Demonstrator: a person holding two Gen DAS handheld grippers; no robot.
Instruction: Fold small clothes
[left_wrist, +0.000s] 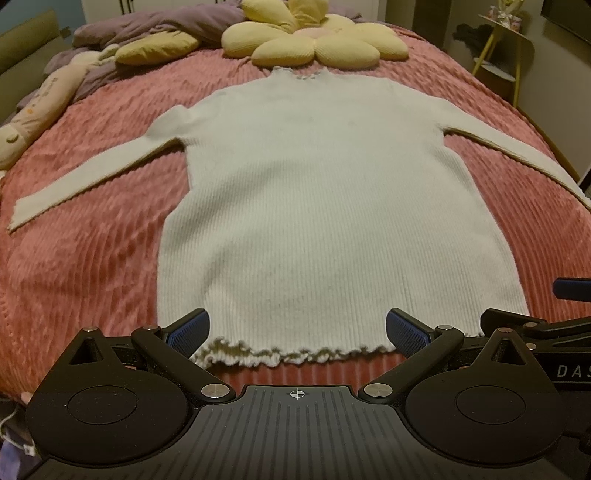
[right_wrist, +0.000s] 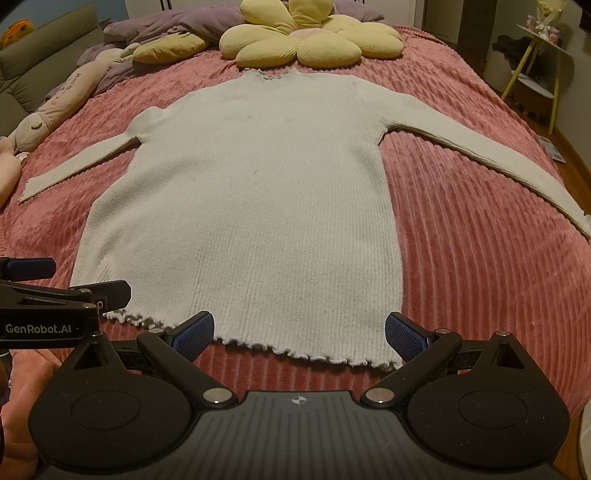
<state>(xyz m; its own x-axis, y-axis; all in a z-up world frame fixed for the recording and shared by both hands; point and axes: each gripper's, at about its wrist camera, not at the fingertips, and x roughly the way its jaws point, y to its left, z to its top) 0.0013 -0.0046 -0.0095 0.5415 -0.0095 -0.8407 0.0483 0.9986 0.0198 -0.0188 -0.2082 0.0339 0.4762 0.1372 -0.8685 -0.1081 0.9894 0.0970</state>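
A bed fills the room, covered with a pink ribbed blanket (left_wrist: 92, 258), and a sofa stands along its left edge. Near the far edge of the bed lies a yellow flower-shaped cushion (left_wrist: 306, 44), with a purple duvet (left_wrist: 155, 26) bunched behind it and a long plush toy (left_wrist: 40, 107) near the far left corner.

The white ribbed sweater (left_wrist: 314, 192) lies flat in the middle of the bed. Its collar points to the far edge, just beside the cushion, and its frilled hem (left_wrist: 291, 352) is close to the near edge. Both sleeves are spread out toward the left and right edges. I think it is laid like this so that every part can be reached and no wrinkle is hidden before the folding; no fold is made yet.

The left gripper (left_wrist: 297, 328) hangs over the left part of the hem with its fingers wide apart, holding nothing. The right gripper (right_wrist: 299, 332) is over the right part of the hem, near the right corner of the sweater (right_wrist: 391, 363), also spread wide and empty. The two grippers are side by side, probably because the hem corners are the natural places to pinch. The knit looks soft and thick, so it may sag or slip when lifted.
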